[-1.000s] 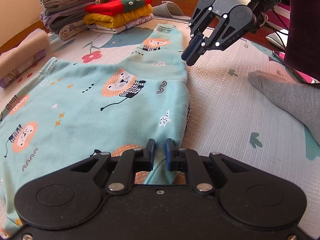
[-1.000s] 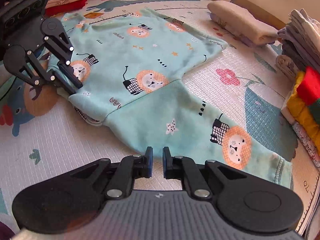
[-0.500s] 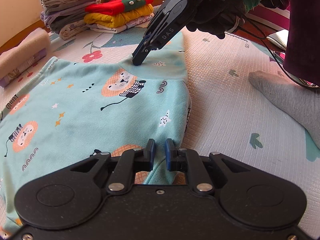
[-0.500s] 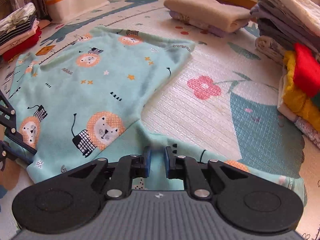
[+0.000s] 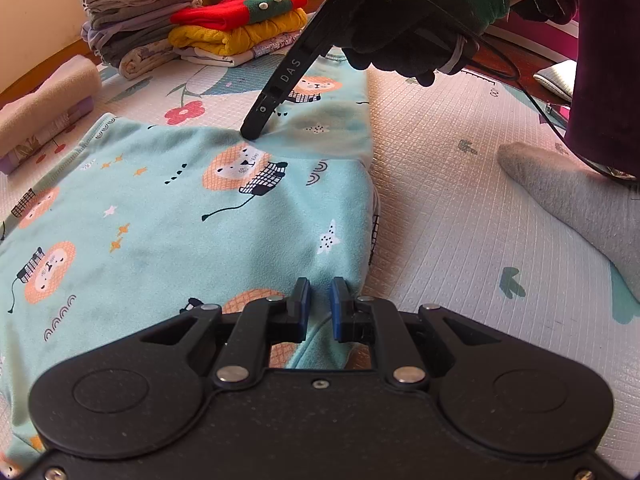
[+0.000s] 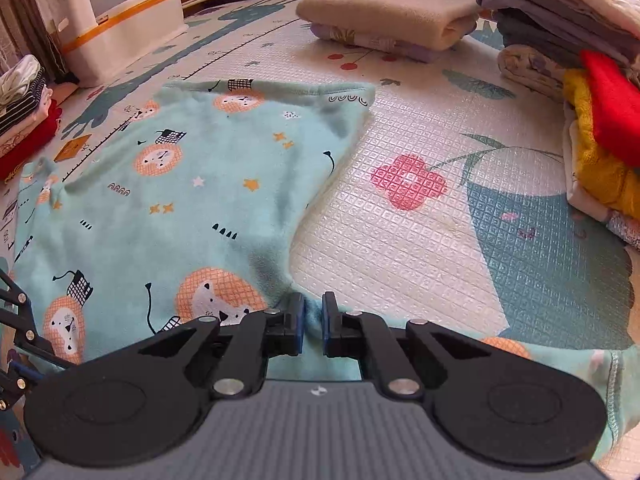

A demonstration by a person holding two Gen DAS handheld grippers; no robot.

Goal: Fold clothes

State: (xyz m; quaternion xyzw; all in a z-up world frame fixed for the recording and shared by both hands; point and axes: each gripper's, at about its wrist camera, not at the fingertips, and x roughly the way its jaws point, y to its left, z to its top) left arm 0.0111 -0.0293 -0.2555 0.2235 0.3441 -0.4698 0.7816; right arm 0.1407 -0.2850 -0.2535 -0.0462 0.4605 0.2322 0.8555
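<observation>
Left wrist view: left tongs [image 5: 320, 300] low over the near edge of the mint lion-print garment [image 5: 168, 216], which lies flat on the play mat [image 5: 460, 208]. Pads nearly together w/ a narrow gap, fabric running under them; can't tell if they actually bite cloth. Right tongs [image 5: 254, 130] come in from above, tip pressed on the garment where the sleeve or leg part branches off; gloved hand [image 5: 404, 46] drives them.

Risks here, imo: if the left pads only pinch the top layer, a lift splits the layers and the fold goes skewed. Tip pressure from the right may drag fabric and bunch it. Socked foot [image 5: 568, 196] sits near the garment's right edge, cable [image 5: 536, 100] trails behind it; either could snag a swing.

Right wrist view: right tongs [image 6: 311, 326] almost closed, small gap, down at the fabric in the crotch/armpit notch; grip unclear. Garment [image 6: 188, 184] spreads left, far edge slightly rumpled.

Around: folded stack w/ red and yellow knits [image 6: 600, 132] on the right, beige folded towel [image 6: 384, 16] ahead, white bin w/ orange band [image 6: 120, 28] far left. Bare mat between is enough room; the stack is the nearest obstacle.
</observation>
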